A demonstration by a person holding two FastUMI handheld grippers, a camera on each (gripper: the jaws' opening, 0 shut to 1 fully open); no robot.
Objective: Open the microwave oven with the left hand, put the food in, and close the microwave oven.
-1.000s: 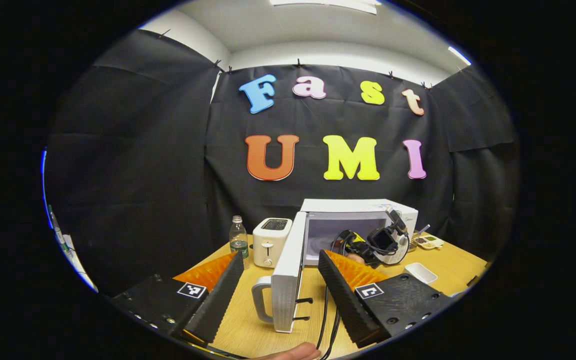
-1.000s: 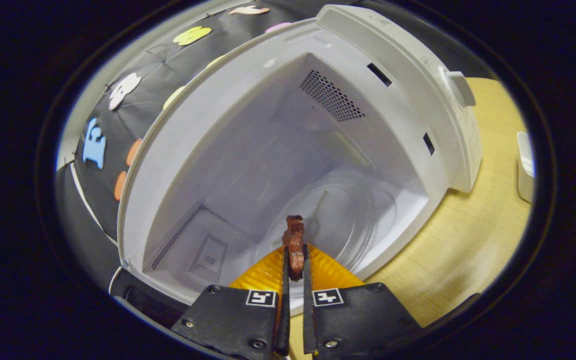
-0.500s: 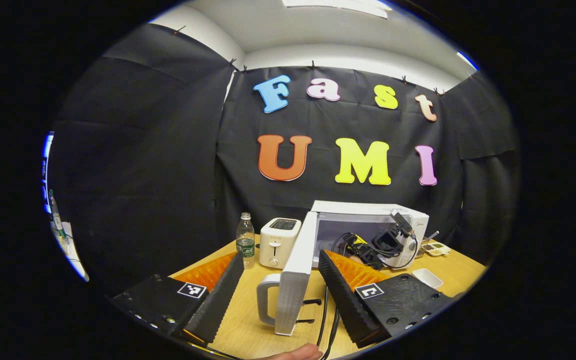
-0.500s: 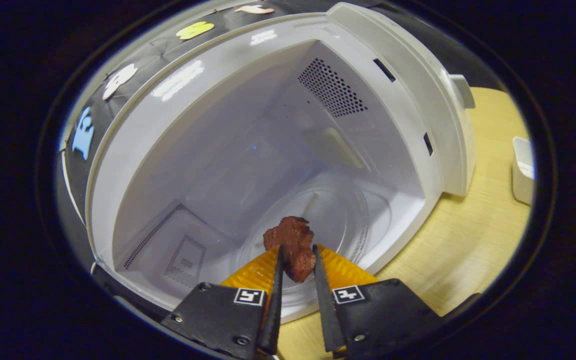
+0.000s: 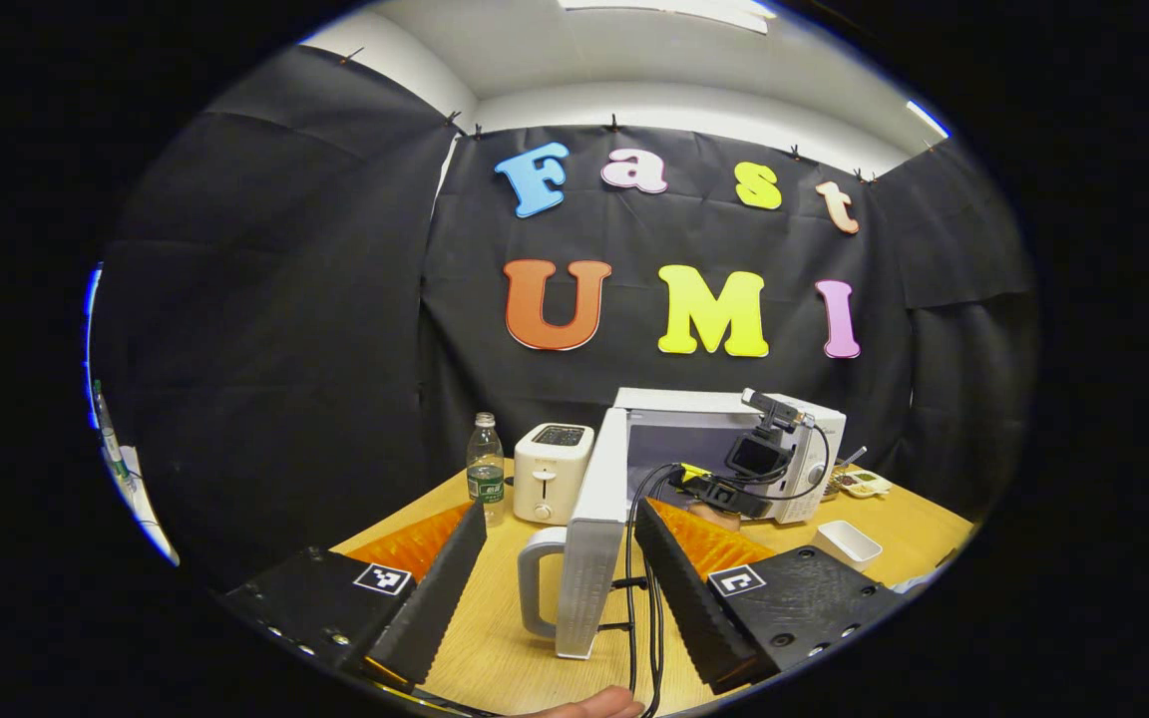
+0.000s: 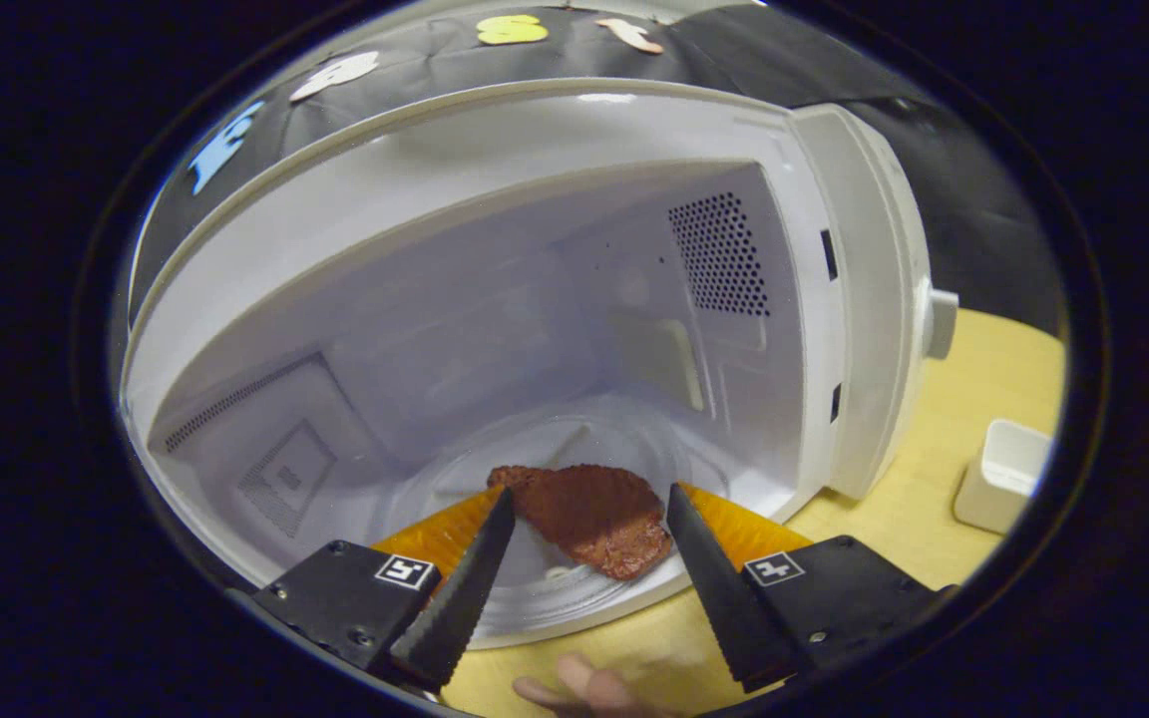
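1. Wooden desk (image 6: 934,499) carried everything; the right gripper (image 6: 589,578) hung at the oven mouth, jaws spread, gripping nothing.
2. Between them the brown food (image 6: 589,514) lay flat on the glass turntable (image 6: 555,598), long axis running left-back to right-front.
3. Food was in; closing remained.
4. The left gripper (image 5: 560,578), jaws spread, faced the open door (image 5: 594,543) of the microwave oven (image 5: 714,439).

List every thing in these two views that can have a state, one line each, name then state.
Microwave door: swung wide open.
Microwave cavity: open, with the meat on its glass turntable.
Meat: lying flat, released, between the spread fingers.
Right tongs: open, at the cavity mouth.
Left tongs: open, holding nothing, the door's handle between their fingers.
Water bottle: upright, capped.
White dish: looks empty.
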